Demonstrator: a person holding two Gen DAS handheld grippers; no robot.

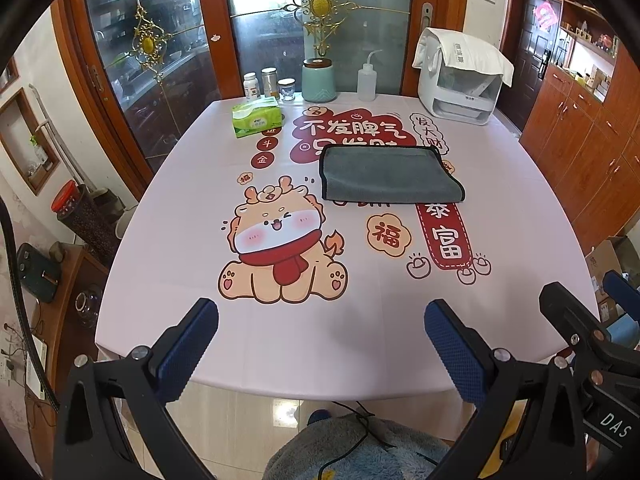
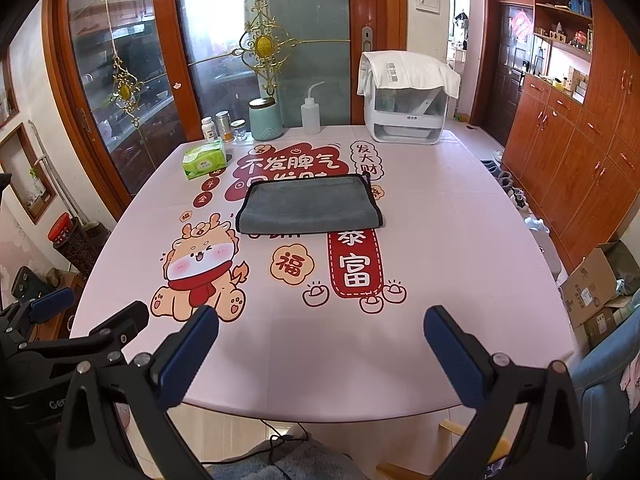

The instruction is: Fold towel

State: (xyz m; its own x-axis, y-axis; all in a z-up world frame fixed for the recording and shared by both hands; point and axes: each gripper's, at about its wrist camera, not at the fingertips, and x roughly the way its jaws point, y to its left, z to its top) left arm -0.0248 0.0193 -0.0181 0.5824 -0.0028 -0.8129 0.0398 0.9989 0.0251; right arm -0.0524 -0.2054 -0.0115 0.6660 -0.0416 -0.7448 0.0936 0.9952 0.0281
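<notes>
At table centre, toward 12 o'clock from both tools, a grey towel (image 1: 390, 174) lies flat in a doubled rectangle on the printed pink tablecloth (image 1: 304, 340), its black-trimmed edges looking roughly aligned. A green tissue box (image 1: 256, 116) sits at its 10 o'clock; a teal canister (image 1: 319, 80) and squeeze bottle (image 1: 367, 80) line the far edge. Near the table's front edge, well apart from the cloth, the left gripper (image 1: 322, 342) and right gripper (image 2: 322, 346) hover with jaws spread wide, holding nothing. Any further fold risks pinching only the top layer, or snagging the tablecloth beneath, which would drag the stack askew.
</notes>
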